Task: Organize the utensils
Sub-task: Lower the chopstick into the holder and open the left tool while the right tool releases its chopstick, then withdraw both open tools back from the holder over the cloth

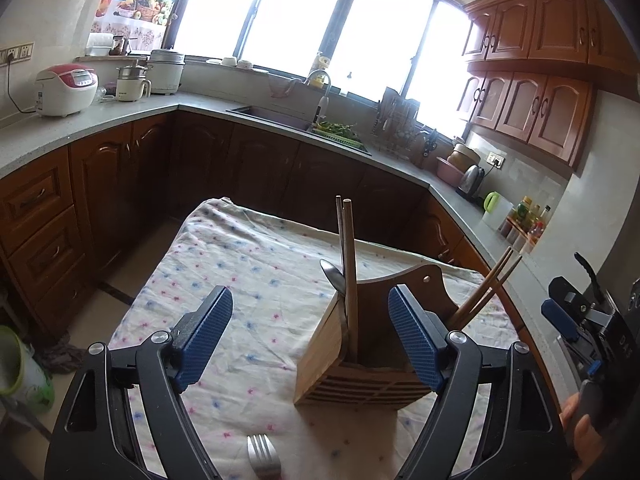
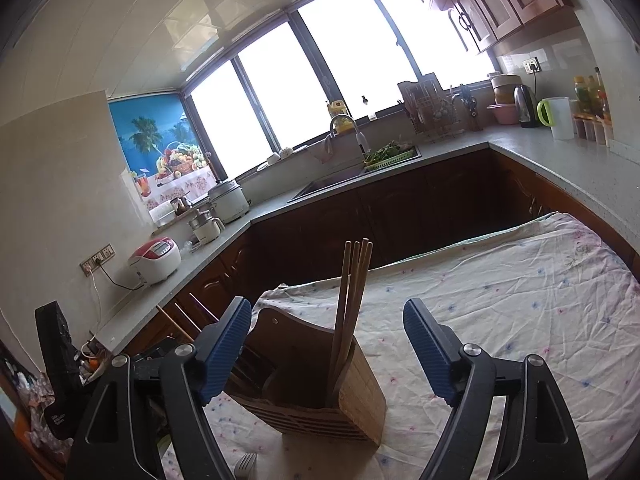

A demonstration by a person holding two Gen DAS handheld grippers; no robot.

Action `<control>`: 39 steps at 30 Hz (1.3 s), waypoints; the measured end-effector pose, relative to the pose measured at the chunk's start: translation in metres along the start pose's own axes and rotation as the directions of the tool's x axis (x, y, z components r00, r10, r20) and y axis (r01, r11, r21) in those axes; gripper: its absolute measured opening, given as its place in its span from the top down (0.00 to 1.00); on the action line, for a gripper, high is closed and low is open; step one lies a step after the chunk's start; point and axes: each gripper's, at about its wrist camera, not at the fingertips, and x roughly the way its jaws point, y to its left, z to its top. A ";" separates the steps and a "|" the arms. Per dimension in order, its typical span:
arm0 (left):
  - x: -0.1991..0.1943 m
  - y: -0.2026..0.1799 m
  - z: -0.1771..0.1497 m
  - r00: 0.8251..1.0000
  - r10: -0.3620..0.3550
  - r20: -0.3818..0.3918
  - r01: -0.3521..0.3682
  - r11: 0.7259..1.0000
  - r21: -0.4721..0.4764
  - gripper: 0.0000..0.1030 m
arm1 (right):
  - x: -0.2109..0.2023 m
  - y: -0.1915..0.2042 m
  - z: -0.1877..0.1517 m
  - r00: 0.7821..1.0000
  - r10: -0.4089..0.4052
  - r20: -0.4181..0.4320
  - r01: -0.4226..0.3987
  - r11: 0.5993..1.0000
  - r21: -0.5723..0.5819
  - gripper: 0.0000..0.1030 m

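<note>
1. Both grippers are wide open and empty: left gripper (image 1: 310,336) and right gripper (image 2: 326,348) hover over the wooden holder (image 1: 362,354) on the floral tablecloth (image 1: 248,264).
2. Chopsticks (image 1: 347,264) and a spoon (image 1: 334,274) already stand in the holder; the fork (image 1: 262,456) lies on the cloth just in front of it.
3. My guess: the fork's next. Come down low, pinch the handle, drop it in tines-up, and don't bump the holder.
4. No readable labels or brands anywhere.
</note>
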 end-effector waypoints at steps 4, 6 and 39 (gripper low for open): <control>-0.009 0.001 -0.005 1.000 0.007 0.000 -0.007 1.000 0.001 0.16 | -0.007 0.000 -0.004 1.000 0.002 -0.002 -0.002 1.000 -0.001 0.18; -0.014 0.002 -0.009 1.000 0.009 -0.003 -0.009 1.000 -0.002 0.14 | -0.012 0.000 -0.008 1.000 0.000 -0.004 0.000 1.000 -0.004 0.16; -0.148 0.007 -0.115 0.991 0.079 0.110 -0.088 0.993 0.077 0.02 | -0.140 0.032 -0.118 0.996 -0.037 0.086 0.056 0.973 -0.223 0.03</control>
